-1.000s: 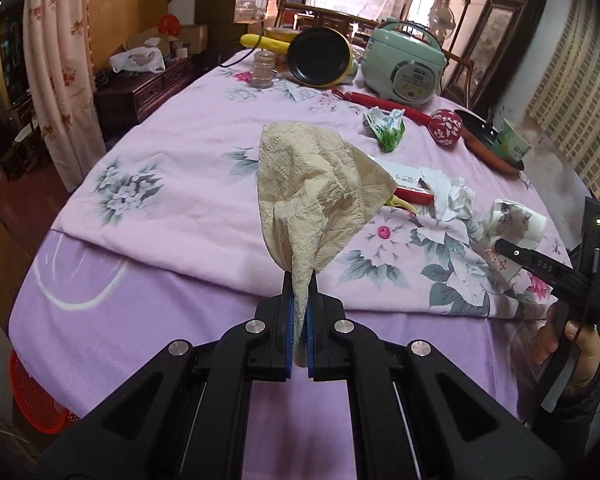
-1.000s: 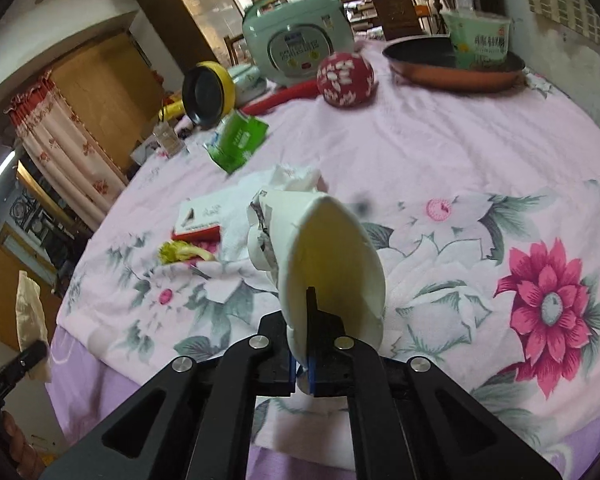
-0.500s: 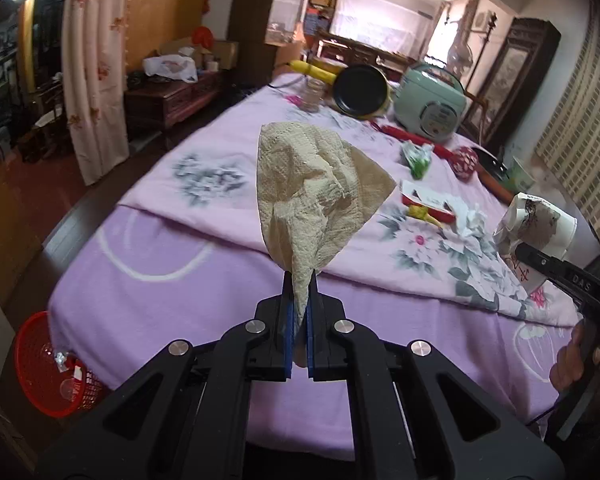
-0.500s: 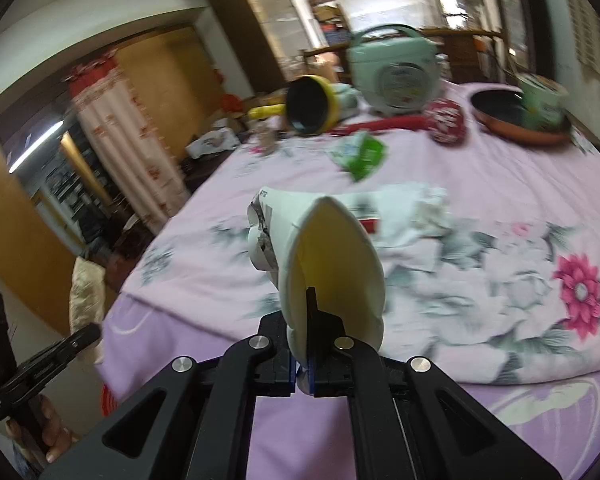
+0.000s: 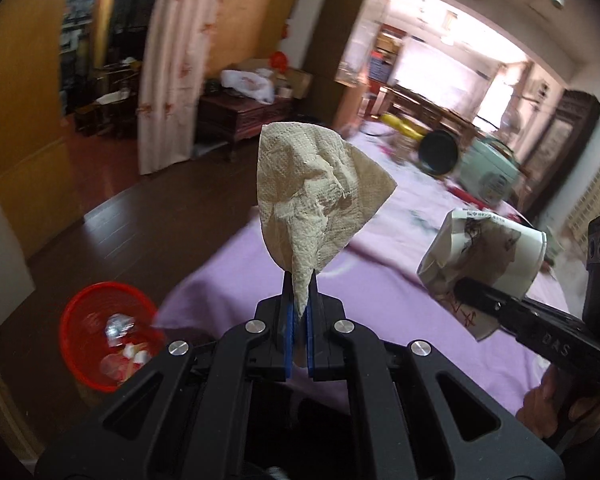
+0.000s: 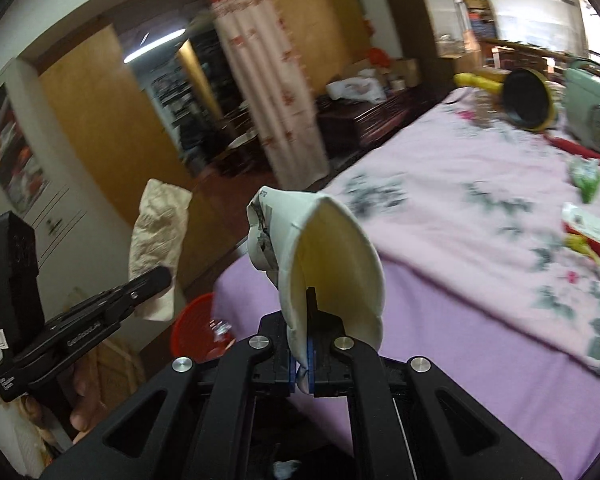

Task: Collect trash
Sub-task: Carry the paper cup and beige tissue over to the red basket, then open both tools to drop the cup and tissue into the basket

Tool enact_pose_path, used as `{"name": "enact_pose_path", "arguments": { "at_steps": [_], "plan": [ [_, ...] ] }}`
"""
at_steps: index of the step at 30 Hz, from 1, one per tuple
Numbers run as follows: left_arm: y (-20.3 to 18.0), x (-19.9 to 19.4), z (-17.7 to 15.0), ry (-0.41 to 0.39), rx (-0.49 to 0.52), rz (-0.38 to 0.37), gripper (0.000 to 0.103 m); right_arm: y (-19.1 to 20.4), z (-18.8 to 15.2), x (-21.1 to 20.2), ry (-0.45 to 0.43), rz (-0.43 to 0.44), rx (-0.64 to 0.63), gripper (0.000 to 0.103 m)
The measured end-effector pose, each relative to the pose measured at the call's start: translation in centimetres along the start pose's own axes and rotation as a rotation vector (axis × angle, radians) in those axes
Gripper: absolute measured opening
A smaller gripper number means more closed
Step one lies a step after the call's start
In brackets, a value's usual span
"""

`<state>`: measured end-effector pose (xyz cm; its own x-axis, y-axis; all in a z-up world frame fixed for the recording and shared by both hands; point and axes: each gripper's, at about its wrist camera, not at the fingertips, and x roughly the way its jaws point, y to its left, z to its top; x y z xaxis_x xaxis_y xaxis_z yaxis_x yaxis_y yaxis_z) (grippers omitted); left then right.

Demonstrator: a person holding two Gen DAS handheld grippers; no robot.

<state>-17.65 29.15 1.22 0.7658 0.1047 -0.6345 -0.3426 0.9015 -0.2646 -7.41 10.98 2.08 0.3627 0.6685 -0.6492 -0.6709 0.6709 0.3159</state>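
Your left gripper [image 5: 299, 300] is clamped tight on the lower corner of a crumpled beige paper towel [image 5: 316, 196], which stands up from the blue pads and fans out above them. In the right wrist view the same towel [image 6: 158, 236] hangs off the tip of that gripper at the left, with your hand [image 6: 80, 392] visible beneath the handle.

Your right gripper [image 6: 302, 320] is closed on the rim of a crushed white paper cup [image 6: 324, 248]; one finger sits inside the mouth and the wall is pinched between the pads. The cup's mouth faces the camera and its printed outer side is torn and dented. In the left wrist view the cup [image 5: 488, 256] rides at the right, above the purple cloth.

The counter [image 6: 480, 280] is covered with a lilac cloth and a pink floral spread. More litter lies on it at the far right of the right wrist view: a green wrapper [image 6: 586, 176] and a red and white packet [image 6: 592, 228]. A rice cooker [image 5: 488, 176] and a black pan with a yellow handle [image 6: 526, 98] stand at the far end.

A red basket [image 5: 108, 340] sits on the dark wooden floor just beside the counter's near corner, with scraps already in it. Both held items are above the counter's edge, apart from the basket. Much of the background is blurred.
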Motion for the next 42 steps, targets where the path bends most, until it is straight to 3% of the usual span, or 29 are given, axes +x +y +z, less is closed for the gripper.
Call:
{"name": "enact_pose_path", "arguments": {
  "at_steps": [12,19,27,36,42],
  "plan": [
    [14.5,3.2,-3.6,0.129,-0.199,0.233,0.006,12.9,-1.7,12.6,0.243,0.194,-0.206,0.004],
    [21.1,6.4,-5.8,0.229,-0.310,0.296,0.006,17.6,-2.9,19.2,0.367,0.229,-0.269,0.004],
    [26.3,9.6,-9.2,0.355,-0.378,0.340,0.006,20.4,-5.5,26.2,0.467,0.222,-0.318,0.005],
    [29.3,12.8,-10.4,0.425,-0.440,0.367,0.006,20.8,-6.9,33.4,0.562,0.215,-0.295,0.005],
    [30.1,13.7,-10.5,0.443,-0.449,0.360,0.006,20.3,-7.8,36.2,0.603,0.204,-0.298,0.005]
  ]
}}
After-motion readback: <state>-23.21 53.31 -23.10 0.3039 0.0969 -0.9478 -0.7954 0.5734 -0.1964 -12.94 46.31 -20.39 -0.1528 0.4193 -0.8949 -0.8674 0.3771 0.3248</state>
